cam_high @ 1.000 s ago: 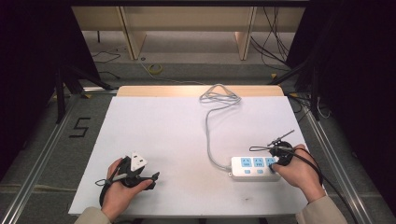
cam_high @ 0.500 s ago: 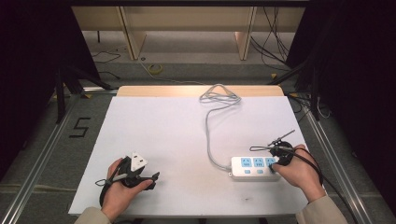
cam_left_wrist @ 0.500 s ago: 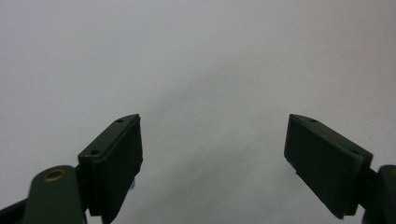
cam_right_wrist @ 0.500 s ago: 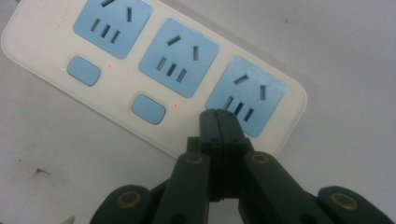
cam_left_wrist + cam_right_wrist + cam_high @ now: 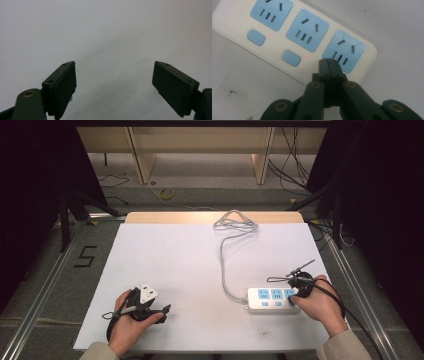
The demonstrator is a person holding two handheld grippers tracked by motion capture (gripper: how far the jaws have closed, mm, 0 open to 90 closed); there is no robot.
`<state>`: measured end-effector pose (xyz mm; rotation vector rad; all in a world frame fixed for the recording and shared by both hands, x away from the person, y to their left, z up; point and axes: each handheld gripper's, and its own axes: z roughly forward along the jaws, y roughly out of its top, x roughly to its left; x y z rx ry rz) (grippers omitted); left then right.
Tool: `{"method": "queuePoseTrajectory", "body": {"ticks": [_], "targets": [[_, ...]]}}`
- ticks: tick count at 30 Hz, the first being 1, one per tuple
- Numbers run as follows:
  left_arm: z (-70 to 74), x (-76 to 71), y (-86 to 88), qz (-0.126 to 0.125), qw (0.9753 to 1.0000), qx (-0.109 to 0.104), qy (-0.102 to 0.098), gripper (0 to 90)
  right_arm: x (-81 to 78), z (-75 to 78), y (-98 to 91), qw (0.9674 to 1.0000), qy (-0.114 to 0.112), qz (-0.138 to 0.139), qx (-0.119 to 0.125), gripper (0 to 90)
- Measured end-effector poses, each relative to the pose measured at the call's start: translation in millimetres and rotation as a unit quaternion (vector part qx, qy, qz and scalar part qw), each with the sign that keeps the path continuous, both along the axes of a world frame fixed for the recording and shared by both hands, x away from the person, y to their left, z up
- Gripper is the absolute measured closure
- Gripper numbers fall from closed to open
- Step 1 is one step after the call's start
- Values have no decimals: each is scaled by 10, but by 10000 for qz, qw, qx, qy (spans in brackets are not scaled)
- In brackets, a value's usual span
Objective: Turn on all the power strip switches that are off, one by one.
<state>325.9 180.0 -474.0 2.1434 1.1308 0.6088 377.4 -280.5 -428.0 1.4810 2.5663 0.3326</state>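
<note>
step: press third switch | right tongs (image 5: pixel 328 62) closed, empty, tips at strip (image 5: pixel 274 47) end | left tongs (image 5: pixel 113 87) wide, idle | tip: push straight down (two lamps lit already)

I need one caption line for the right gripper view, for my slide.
Shut right gripper poised over the third switch position of a white power strip with three blue sockets.
</note>
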Motion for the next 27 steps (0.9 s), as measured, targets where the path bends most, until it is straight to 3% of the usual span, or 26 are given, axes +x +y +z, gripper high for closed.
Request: {"method": "queuePoseTrajectory", "body": {"ticks": [22,27], "targets": [[-9,8,-1,-4,10000,-7,43,194,0,10,-15,10000,-17,46,49,900],[-12,12,0,-11,10000,2,47,194,-6,51,-30,9995,-259,63,143,900]]}}
